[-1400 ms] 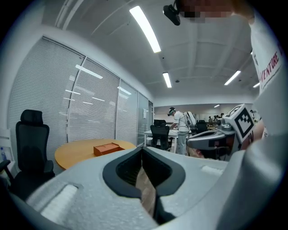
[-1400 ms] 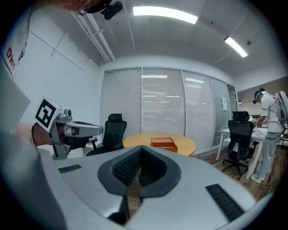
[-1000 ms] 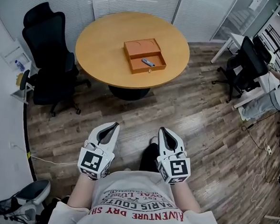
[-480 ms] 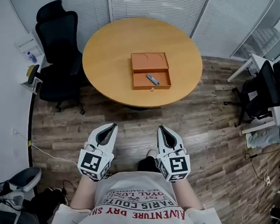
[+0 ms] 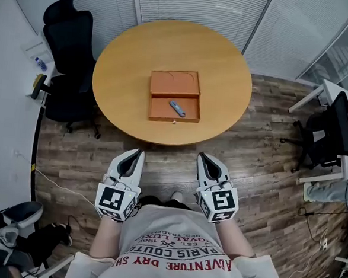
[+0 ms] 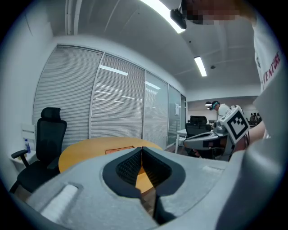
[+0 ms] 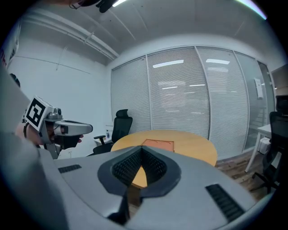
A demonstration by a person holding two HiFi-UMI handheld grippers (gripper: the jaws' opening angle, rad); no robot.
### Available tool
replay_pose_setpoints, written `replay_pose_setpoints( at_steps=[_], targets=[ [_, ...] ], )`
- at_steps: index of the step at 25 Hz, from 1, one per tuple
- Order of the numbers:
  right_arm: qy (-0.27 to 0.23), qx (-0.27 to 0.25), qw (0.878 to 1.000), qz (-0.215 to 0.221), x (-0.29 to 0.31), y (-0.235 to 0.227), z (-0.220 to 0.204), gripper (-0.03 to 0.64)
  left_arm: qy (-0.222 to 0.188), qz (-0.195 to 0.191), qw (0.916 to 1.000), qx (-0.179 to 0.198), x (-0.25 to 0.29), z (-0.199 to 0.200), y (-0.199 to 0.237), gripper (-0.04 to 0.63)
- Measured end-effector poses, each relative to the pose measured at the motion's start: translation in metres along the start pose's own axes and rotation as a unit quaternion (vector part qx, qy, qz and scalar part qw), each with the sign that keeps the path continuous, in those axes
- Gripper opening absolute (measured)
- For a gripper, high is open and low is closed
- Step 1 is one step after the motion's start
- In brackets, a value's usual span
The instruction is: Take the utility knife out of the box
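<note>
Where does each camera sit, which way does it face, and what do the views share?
Head view: on the person's head, facing steeply down at round table, open box, utility knife; shows left gripper, right gripper, shirt.
Left gripper view: on the left gripper, facing along its shut jaws to the table; right gripper at right.
Right gripper view: on the right gripper, along its shut jaws to the table; left gripper at left.
Shared: all show table and box.

Ahead of the matt grey plastic right gripper: smooth round wooden table, matt orange box, grainy wood-plank floor.
</note>
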State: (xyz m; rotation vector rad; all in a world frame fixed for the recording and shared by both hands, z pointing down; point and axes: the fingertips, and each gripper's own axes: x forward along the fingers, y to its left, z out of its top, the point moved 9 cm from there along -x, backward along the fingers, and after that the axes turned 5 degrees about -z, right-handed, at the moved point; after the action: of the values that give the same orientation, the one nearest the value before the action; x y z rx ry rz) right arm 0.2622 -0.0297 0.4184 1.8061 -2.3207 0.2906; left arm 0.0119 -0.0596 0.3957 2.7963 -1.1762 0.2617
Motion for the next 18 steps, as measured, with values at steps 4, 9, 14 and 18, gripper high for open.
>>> replay_pose_setpoints(
  at_steps=[4, 9, 14, 18],
  targets=[
    [0.016, 0.006, 1.0, 0.002, 0.014, -0.023, -0.007, 0.008, 0.013, 0.004, 0.9999, -0.003, 0.02, -0.001, -0.003, 0.011],
    [0.029, 0.005, 0.999, 0.021, 0.041, -0.038, -0.01, 0.008, 0.015, 0.025, 0.9995, -0.013, 0.041, -0.001, 0.009, 0.011],
    [0.032, 0.002, 0.999, 0.021, 0.079, -0.042, -0.003, 0.008, 0.012, 0.024, 0.9995, -0.017, 0.062, 0.0, 0.031, 0.011],
    [0.033, -0.012, 0.999, 0.031, 0.117, -0.044, 0.009, 0.008, -0.002, 0.03, 0.9993, -0.022, 0.088, 0.009, 0.065, 0.011]
  ],
)
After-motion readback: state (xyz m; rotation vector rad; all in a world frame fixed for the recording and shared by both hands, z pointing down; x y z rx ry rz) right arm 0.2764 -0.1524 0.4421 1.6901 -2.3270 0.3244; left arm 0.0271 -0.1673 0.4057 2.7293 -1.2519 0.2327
